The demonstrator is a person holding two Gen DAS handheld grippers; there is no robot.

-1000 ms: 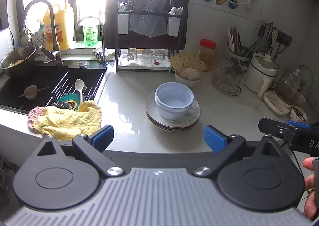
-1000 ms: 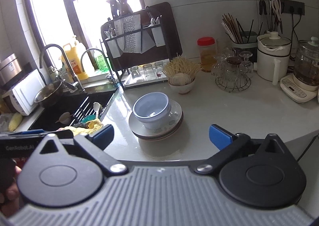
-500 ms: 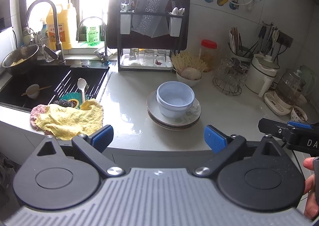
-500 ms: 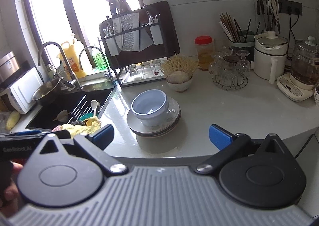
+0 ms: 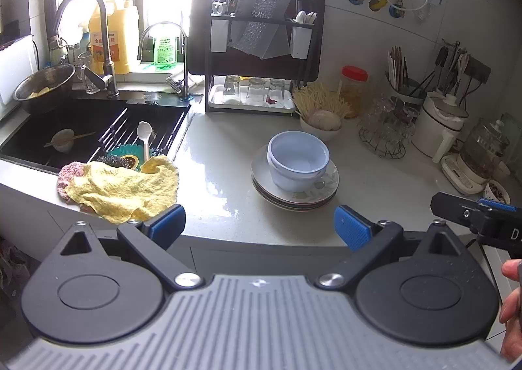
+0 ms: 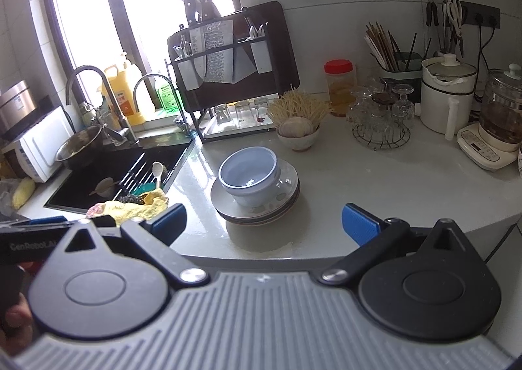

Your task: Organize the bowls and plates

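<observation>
- So both of my grippers were empty at this point. The left gripper (image 5: 259, 223) had its blue pads spread wide, nothing between them, hanging back off the counter edge.
- Same deal with the right gripper (image 6: 263, 221): jaws wide apart, holding nothing, also short of the counter (image 6: 407, 184).
- The stuff I cared about sat in the middle of the counter: bowls (image 5: 297, 161) nested together, sitting on top of the plates (image 5: 293, 198), which were stacked flat.
- Count, as best I could tell: 2 blue-ish bowls, 1 inside the other. Plates looked like 3, maybe 4, going by the rim edges. Honestly couldn't be sure from that angle.
- My read on progress: the stacking looked basically done, bowls with bowls and plates with plates, all in 1 tidy pile. Either I'd finished, or the pile was waiting to go somewhere, and nothing told me which.
- If anything was left, it'd be moving the pile somewhere proper. The rack (image 5: 257, 53) behind had 3 glasses (image 5: 254, 91) on its tray.
- Also 1 small bowl with chopsticks sat in the sink (image 5: 65, 115), plus 1 spoon (image 5: 143, 135) on the drainer. Might count as leftovers, might not.
</observation>
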